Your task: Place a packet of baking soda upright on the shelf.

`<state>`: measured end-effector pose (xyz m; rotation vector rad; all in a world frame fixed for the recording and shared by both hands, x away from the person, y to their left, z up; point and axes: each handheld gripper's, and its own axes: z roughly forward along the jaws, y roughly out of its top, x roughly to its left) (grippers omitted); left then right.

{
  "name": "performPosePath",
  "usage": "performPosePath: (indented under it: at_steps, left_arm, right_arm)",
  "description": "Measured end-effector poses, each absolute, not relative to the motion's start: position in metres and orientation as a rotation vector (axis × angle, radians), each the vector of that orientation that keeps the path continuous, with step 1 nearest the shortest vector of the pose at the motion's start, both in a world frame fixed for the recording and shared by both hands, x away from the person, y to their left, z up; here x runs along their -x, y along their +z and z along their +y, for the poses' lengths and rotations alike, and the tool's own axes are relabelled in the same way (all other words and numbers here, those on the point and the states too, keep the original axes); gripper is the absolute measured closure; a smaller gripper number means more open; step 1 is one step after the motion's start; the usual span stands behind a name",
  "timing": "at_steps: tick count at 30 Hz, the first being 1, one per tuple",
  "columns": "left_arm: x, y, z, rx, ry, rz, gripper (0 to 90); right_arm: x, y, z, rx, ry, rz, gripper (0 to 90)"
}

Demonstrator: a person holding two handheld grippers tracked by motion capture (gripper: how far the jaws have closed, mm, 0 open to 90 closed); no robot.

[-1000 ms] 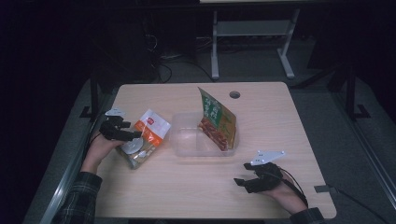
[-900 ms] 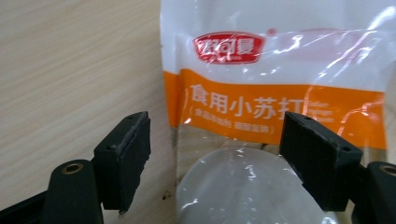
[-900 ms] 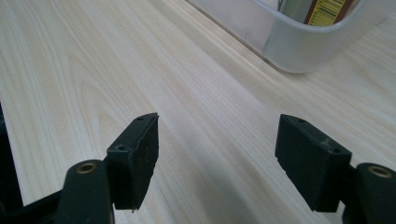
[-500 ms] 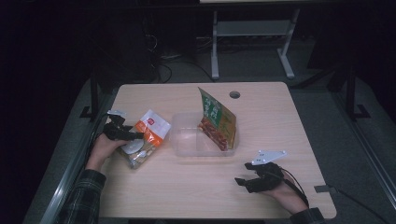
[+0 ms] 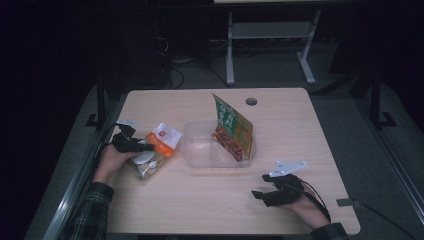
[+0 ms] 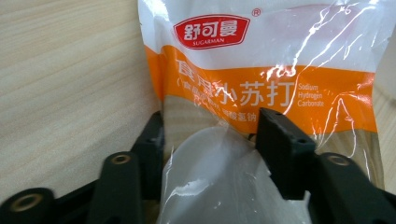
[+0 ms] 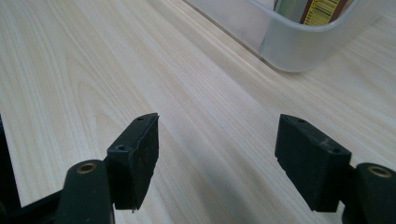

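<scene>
the orange-and-white baking soda bag (image 6: 261,88) lies on the table (image 5: 200,205) just left of the clear plastic tub (image 5: 212,152), and its lower, clear end is pinched between the jaws of the left gripper (image 6: 210,135). the bag is probably best lifted with the clamp held firm, since the slick film could slip, and carried over the tub's near rim before being released beside the green snack packet (image 5: 231,127) leaning inside. the right gripper (image 7: 217,154) rests on the table with its jaws spread wide and nothing between them.

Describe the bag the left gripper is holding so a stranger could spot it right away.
On the wooden table, look left of the clear plastic tub. The soda bag lies there, pinched by the left gripper. Unlike the green pouch standing in the tub, it is white with an orange band.
</scene>
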<state>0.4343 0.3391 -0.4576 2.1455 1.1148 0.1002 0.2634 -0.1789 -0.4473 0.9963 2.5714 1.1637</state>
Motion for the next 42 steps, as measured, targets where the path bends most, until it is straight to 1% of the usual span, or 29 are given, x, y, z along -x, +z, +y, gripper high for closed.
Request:
performPosePath:
  at_steps: [4,7,11,14,16,21,26,38,42]
  left_arm:
    - [-0.432,-0.458,0.340,-2.165,0.142,1.100,65.7]
    - [-0.431,-0.458,0.342,-2.184,0.145,1.093,77.4]
    - [-0.430,-0.457,0.340,-2.208,0.150,1.086,85.3]
    - [-0.429,-0.455,0.340,-2.194,0.157,1.104,87.3]
    - [-0.427,-0.454,0.341,-2.155,0.153,1.119,88.5]
    - [-0.422,-0.447,0.343,-2.110,0.180,1.120,89.2]
    - [-0.413,-0.432,0.344,-2.092,0.230,1.098,89.5]
    - [-0.393,-0.405,0.353,-2.008,0.248,1.036,89.7]
    - [-0.384,-0.393,0.358,-1.960,0.280,1.003,89.8]
  right_arm:
    - [-0.263,-0.447,-0.179,-1.008,1.159,2.570,30.1]
    - [-0.264,-0.447,-0.180,-1.003,1.160,2.566,30.1]
    - [-0.263,-0.447,-0.179,-1.004,1.154,2.572,30.2]
    - [-0.263,-0.447,-0.179,-1.002,1.154,2.573,30.2]
    - [-0.263,-0.446,-0.179,-1.003,1.158,2.570,30.2]
    - [-0.263,-0.447,-0.180,-0.989,1.163,2.570,30.1]
    - [-0.263,-0.447,-0.179,-0.985,1.154,2.579,30.2]
    - [-0.263,-0.447,-0.180,-0.987,1.157,2.574,30.2]
    - [-0.263,-0.447,-0.180,-0.984,1.158,2.574,30.1]
